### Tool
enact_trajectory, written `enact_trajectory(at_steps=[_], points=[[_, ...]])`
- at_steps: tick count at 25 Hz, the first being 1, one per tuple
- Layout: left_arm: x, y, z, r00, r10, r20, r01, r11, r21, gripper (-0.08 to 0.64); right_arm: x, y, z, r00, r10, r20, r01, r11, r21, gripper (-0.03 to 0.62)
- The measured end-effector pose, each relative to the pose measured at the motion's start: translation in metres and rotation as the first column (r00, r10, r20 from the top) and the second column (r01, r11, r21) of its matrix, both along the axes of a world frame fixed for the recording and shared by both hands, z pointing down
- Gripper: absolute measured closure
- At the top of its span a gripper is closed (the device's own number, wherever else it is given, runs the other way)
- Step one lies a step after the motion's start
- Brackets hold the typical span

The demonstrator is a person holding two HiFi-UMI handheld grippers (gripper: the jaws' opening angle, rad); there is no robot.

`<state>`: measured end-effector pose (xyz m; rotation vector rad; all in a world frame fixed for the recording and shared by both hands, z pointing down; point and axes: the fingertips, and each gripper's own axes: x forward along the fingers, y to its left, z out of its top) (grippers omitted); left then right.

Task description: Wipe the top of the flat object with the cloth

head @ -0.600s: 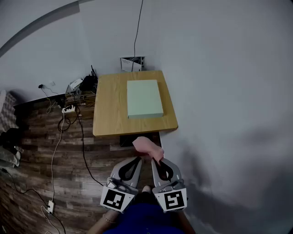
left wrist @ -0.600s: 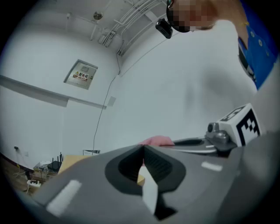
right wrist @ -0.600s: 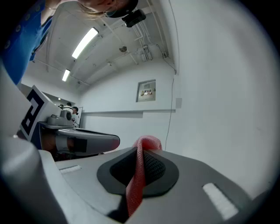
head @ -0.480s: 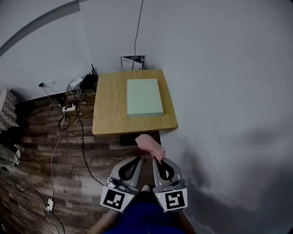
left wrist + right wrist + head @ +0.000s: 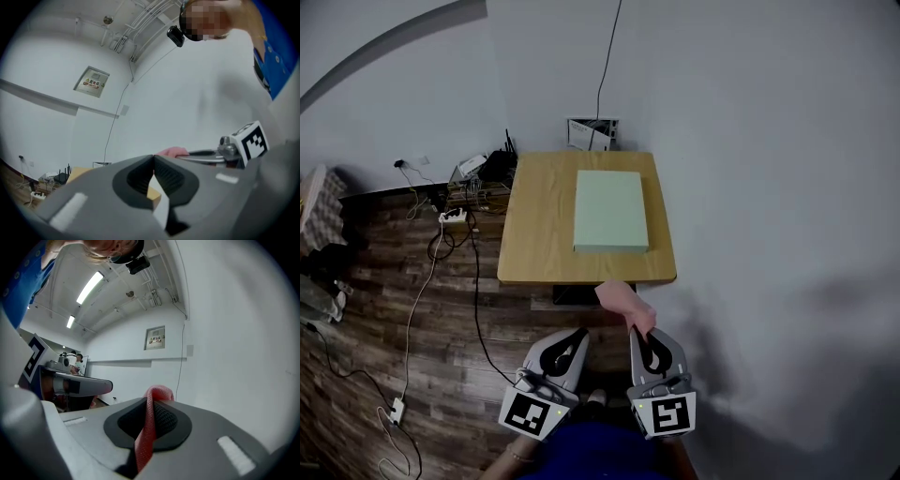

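Wood-plank floor (image 5: 366,309) far left, cables (image 5: 420,281) and power strip (image 5: 453,216) on it, well apart from the work. Then left gripper (image 5: 577,334): jaws closed tip to tip, nothing between them, held level, short of the table. Wooden table (image 5: 534,225) dead ahead, backed against white wall (image 5: 750,141). Pale green flat object (image 5: 611,210) on the table's right half, long axis running straight away from the grippers, near short edge close to the table's front edge. Pink cloth (image 5: 623,302) clamped in right gripper (image 5: 643,334), sticking out forward, just short of that front edge. Right gripper nearer the object: ahead and slightly left. Bare tabletop left of the object for overrun; probably little room on the wall side.
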<state>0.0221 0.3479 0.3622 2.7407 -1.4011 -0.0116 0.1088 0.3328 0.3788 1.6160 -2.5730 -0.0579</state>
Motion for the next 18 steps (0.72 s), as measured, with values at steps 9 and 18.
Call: enact_trajectory(at_steps=[9,18], points=[[-0.007,-0.093,0.0,0.998,0.05,-0.031,-0.049,0.998,0.036,0.557,-0.024,-0.083,-0.002,0.999,0.026,-0.027,-0.026,0.999,0.029,0.577],[-0.036,-0.187,-0.009,0.992,0.119,-0.029,-0.117,0.992,0.049,0.557,-0.052,-0.174,-0.01,0.996,0.088,-0.027,-0.087,0.996,0.036,0.577]])
